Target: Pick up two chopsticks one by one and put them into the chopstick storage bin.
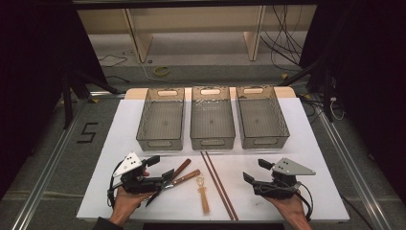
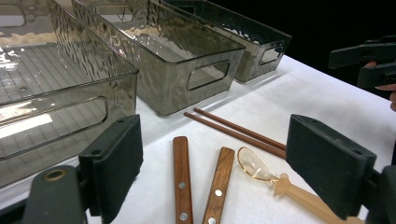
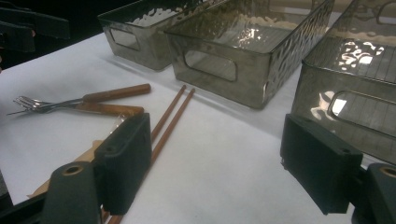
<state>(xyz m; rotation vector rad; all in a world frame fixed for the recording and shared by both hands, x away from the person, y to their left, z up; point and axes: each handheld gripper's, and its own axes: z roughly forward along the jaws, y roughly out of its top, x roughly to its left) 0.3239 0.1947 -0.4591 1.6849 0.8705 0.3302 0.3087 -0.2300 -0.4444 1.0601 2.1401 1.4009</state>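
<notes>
Cutlery lies on the white table (image 1: 306,143) in front of three bins. Two wooden-handled pieces (image 1: 184,175) lie side by side; one is a fork (image 3: 70,103). Their handles (image 2: 182,182) run up between the jaws in the left gripper view. A pair of brown chopsticks (image 1: 218,182) lies to their right, with an amber plastic spoon (image 1: 203,191) between the two. My left gripper (image 1: 160,167) stands open just left of the wooden handles, with nothing gripped. My right gripper (image 1: 257,171) stands open right of the chopsticks, and nothing is between its jaws.
Three smoky see-through bins stand side by side at the back of the table: left (image 1: 160,142), middle (image 1: 213,141) and right (image 1: 264,140). All three look empty. Dark floor with cables lies beyond the table.
</notes>
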